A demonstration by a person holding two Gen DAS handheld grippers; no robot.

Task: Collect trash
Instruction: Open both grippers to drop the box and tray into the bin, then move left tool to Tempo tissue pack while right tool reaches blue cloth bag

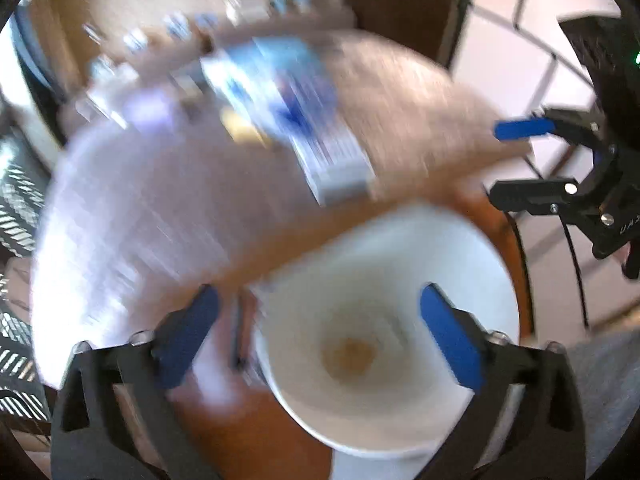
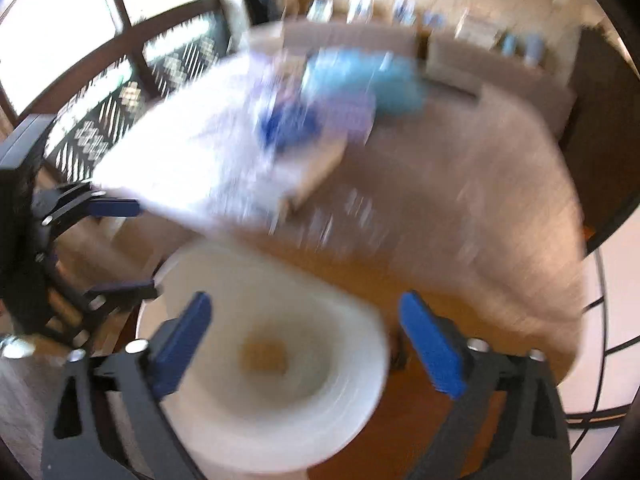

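Both views are badly blurred. The white bin (image 1: 384, 320) sits below both grippers, something brownish at its bottom. Left gripper (image 1: 320, 332) and right gripper (image 2: 306, 340) hold their fingers spread wide, gripping nothing. Next, steady over the tabletop (image 2: 460, 184) litter at twelve o'clock before closing.

left gripper (image 1: 320, 312) jaws wide, right gripper (image 2: 306, 318) likewise

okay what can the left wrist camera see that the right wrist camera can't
Only the left wrist view shows the right gripper from the side, against pale floor tiles. Only the right wrist view shows the left gripper from the side, and a bright window. Both, though blurred, show the white bin with something brownish at its bottom, the white bag and the round table.
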